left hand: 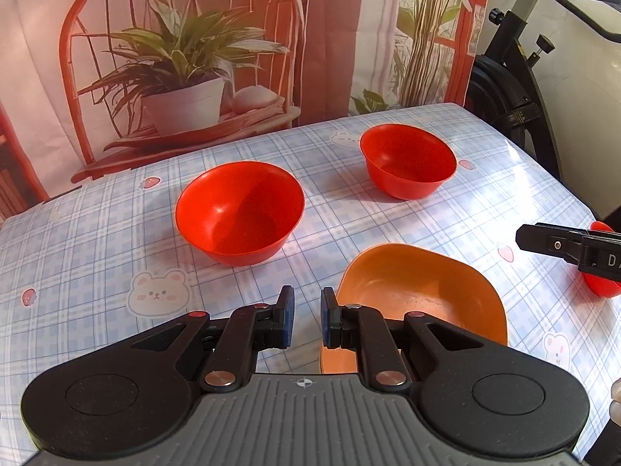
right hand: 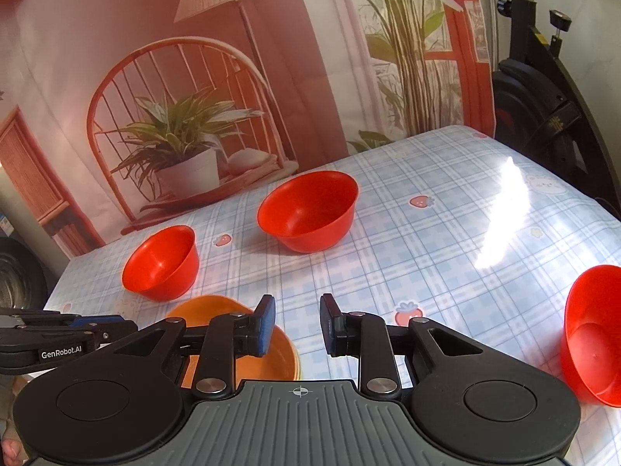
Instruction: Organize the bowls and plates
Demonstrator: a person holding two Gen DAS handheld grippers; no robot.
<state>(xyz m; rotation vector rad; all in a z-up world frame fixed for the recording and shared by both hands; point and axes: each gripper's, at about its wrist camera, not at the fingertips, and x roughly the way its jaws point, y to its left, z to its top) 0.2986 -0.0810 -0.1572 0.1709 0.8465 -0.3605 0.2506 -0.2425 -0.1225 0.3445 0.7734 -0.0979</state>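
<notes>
Three red bowls stand on the checked tablecloth. In the left wrist view one red bowl (left hand: pixel 240 213) is ahead, another (left hand: pixel 407 165) is far right, and the third (left hand: pixel 599 283) peeks out behind the right gripper's arm. An orange squarish plate (left hand: pixel 419 291) lies just right of my left gripper (left hand: pixel 307 320), which is open and empty above the cloth. In the right wrist view my right gripper (right hand: pixel 297 324) is open and empty. The orange plate (right hand: pixel 279 353) lies under its left finger, with two red bowls (right hand: pixel 161 262) (right hand: pixel 308 209) beyond and the third (right hand: pixel 594 334) at the right.
The table (left hand: pixel 97 256) ends at a printed backdrop (left hand: pixel 174 58) behind. An exercise bike (left hand: pixel 516 89) stands off the far right corner. The left gripper shows at the lower left of the right wrist view (right hand: pixel 58 336).
</notes>
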